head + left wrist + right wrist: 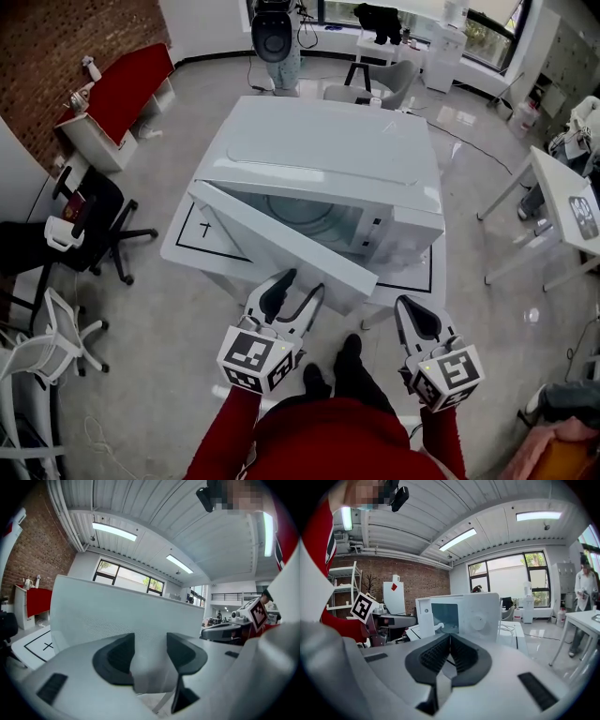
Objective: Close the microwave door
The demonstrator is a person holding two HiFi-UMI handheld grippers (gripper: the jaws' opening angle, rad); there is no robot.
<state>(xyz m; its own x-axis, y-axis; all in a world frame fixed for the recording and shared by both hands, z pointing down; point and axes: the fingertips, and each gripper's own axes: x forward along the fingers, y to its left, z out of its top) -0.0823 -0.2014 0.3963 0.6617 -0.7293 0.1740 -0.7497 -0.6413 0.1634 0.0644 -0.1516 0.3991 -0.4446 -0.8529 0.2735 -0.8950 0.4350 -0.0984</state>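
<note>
The white microwave [328, 159] sits on the white worktop [184, 246], its door [272, 239] ajar, swung out toward the near left. The left hand-held gripper [298, 289] is released, jaws apart, just beside the door's outer face. The right hand-held gripper [419, 314] is clenched on nothing, near right.

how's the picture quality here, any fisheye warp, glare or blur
Head view: mild wide-angle bending at the edges, even light, bright reflections on the glossy floor, microwave door sharp. Left gripper view: heavy fisheye with dark corners, a glaring ceiling light, the left gripper close and slightly soft. Right gripper view: same fisheye, washed-out window, microwave fairly sharp.
</note>
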